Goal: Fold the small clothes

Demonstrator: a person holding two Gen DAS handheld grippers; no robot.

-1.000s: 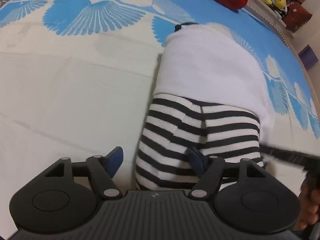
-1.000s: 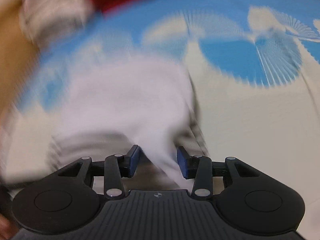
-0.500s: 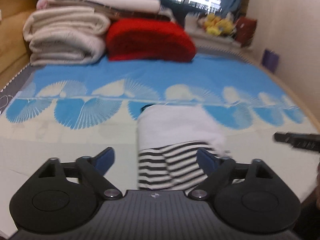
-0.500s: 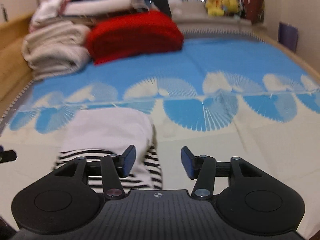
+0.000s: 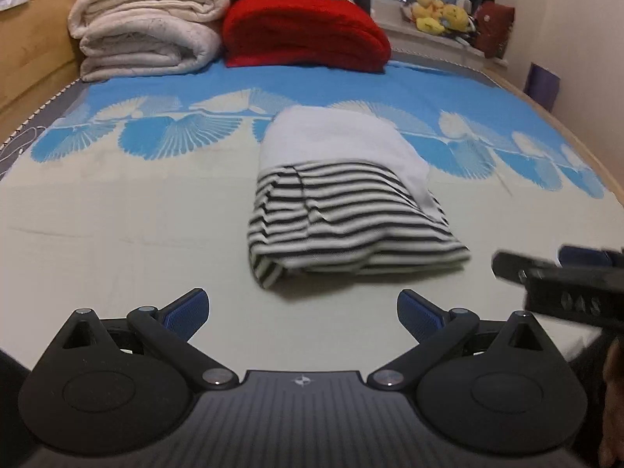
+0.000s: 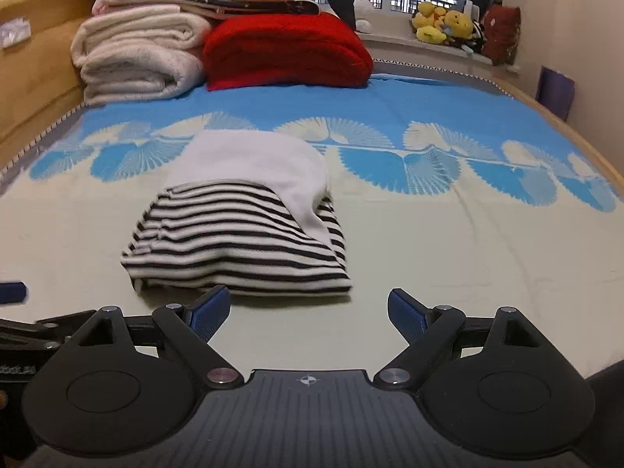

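A small folded garment (image 5: 343,214), black-and-white striped with a white part lying over its far half, rests flat on the bed sheet (image 5: 117,234). My left gripper (image 5: 302,308) hovers short of its near edge, open wide, nothing between the blue pads. In the right wrist view the same garment (image 6: 234,241) lies ahead and to the left. My right gripper (image 6: 308,306) is just short of its near right corner, its jaws opening and holding nothing. In the left wrist view the right gripper (image 5: 557,273) shows at the right edge.
Folded cream blankets (image 5: 148,35) and a red cushion (image 5: 308,35) are stacked at the head of the bed. Plush toys (image 6: 444,23) sit on the windowsill. A wooden bed frame (image 6: 35,78) runs along the left, and a purple box (image 6: 555,91) stands by the right wall.
Both grippers have drawn back and up from the garment and opened. The right one let go of the white cloth. The garment now lies folded ahead of them.
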